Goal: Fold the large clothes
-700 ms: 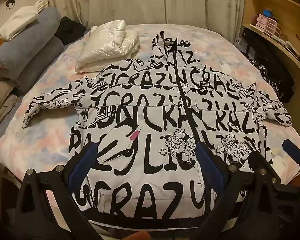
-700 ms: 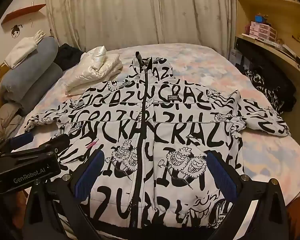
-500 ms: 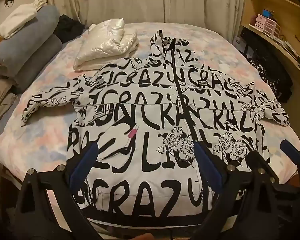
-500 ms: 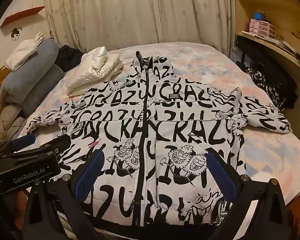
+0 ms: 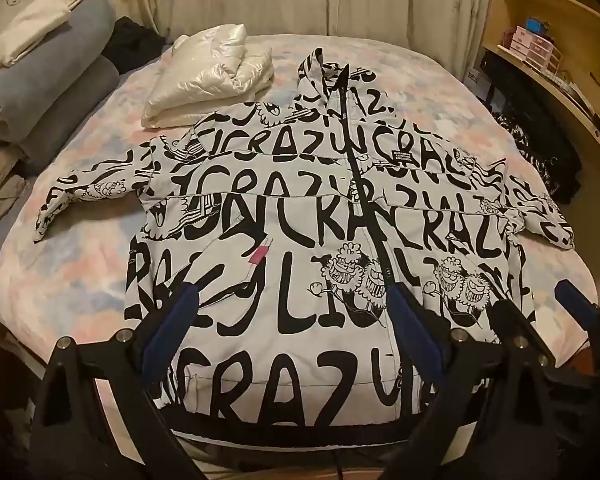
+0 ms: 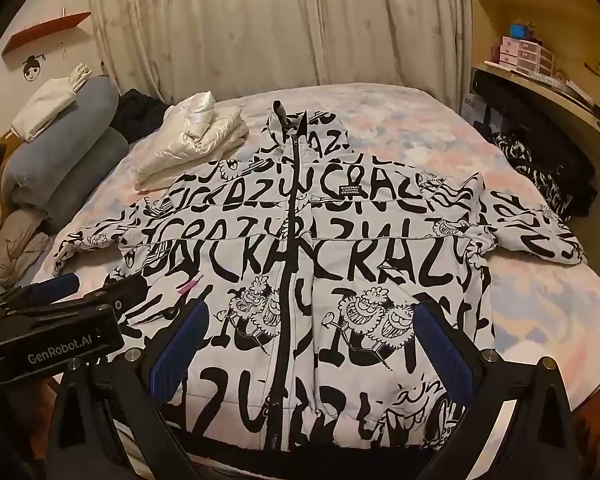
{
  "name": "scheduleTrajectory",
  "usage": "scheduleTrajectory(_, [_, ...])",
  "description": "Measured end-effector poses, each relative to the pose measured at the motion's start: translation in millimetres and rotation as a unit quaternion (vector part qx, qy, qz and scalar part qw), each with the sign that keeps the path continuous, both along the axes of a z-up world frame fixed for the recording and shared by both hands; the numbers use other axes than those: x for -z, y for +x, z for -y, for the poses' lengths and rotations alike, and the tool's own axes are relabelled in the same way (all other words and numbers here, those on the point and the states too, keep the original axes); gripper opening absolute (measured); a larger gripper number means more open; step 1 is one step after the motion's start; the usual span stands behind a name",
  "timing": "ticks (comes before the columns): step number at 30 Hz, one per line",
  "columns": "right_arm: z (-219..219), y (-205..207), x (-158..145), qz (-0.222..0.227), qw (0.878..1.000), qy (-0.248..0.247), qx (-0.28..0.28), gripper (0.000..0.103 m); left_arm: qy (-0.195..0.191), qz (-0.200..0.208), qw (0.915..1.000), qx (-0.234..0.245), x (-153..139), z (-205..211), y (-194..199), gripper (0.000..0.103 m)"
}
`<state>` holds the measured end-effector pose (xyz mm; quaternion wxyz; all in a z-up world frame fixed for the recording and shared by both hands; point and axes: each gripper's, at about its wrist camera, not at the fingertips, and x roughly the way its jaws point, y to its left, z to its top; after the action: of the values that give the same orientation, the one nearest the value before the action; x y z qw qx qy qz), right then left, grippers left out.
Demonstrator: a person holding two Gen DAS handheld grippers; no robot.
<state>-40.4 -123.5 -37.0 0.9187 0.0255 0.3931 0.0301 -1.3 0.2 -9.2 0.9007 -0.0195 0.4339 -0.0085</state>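
Curtains [image 6: 260, 28] back the bed [image 5: 80, 272], where a printed jacket [image 5: 300, 220] lies flat, zipped; left gripper [image 5: 294, 328] and right gripper [image 6: 312, 344] hover above its hem, jaws apart, empty.

We see a puffy white zip-up jacket [image 5: 300, 216] covered all over in bold black hand-drawn lettering and grinning cartoon faces, with a black zip line down its middle, a black hem band and a small pink tab [image 5: 260, 254] on its front. The bed sheet [image 5: 76, 276] under it carries a soft cloud-like pattern of pink, pale blue and white. A glossy cream-white folded puffer garment [image 5: 212, 76] shows no print. The left gripper [image 5: 296, 332] and the right gripper [image 6: 312, 344] are black with dark blue ribbed pads [image 6: 440, 344]. The curtain [image 6: 284, 28] is beige with faint star shapes.
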Motion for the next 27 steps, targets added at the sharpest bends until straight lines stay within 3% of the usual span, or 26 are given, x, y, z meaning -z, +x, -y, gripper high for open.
scheduleTrajectory(27, [-3.1, 1.5, 19.7, -0.015, 1.0, 0.014, -0.001, 0.103, 0.009, -0.003, 1.0, -0.003, 2.9, -1.8, -2.3, 0.088])
